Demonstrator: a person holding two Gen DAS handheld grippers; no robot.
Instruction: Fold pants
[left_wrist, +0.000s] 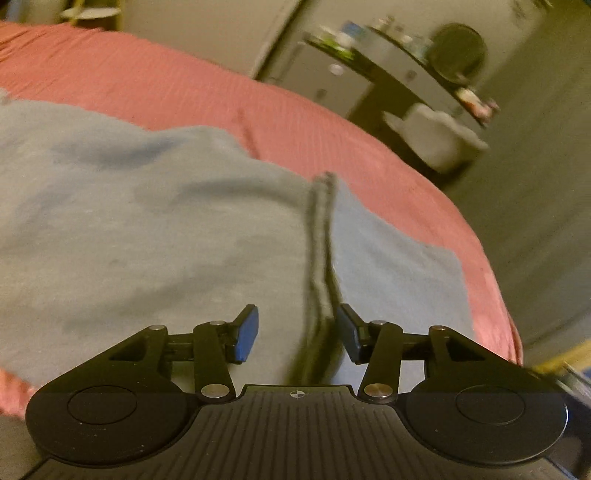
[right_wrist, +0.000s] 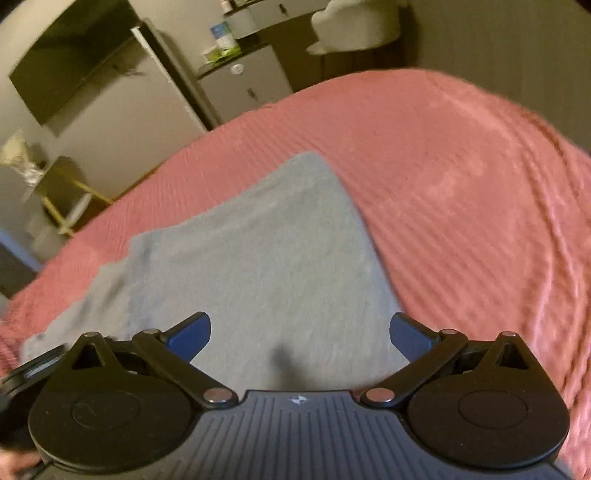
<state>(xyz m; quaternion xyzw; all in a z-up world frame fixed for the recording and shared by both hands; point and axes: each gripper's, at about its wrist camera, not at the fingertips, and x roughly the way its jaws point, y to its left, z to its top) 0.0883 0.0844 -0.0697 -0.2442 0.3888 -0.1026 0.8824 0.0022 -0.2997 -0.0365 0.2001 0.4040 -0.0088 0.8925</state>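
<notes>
Grey-blue pants (left_wrist: 147, 221) lie spread on a pink bedspread (left_wrist: 258, 110). In the left wrist view a raised edge of the pants (left_wrist: 319, 258) stands up as a dark ridge between the blue pads of my left gripper (left_wrist: 297, 334); the jaws are apart and the right pad is close to the ridge. In the right wrist view the pants (right_wrist: 258, 258) lie flat, tapering away from me. My right gripper (right_wrist: 300, 336) is wide open just above the cloth, holding nothing.
The pink bedspread (right_wrist: 461, 184) extends to the right. Beyond the bed stand grey cabinets (right_wrist: 243, 85) with small items on top, a white chair (left_wrist: 436, 136), a wall-mounted dark screen (right_wrist: 70, 62) and a small side table (right_wrist: 66, 199).
</notes>
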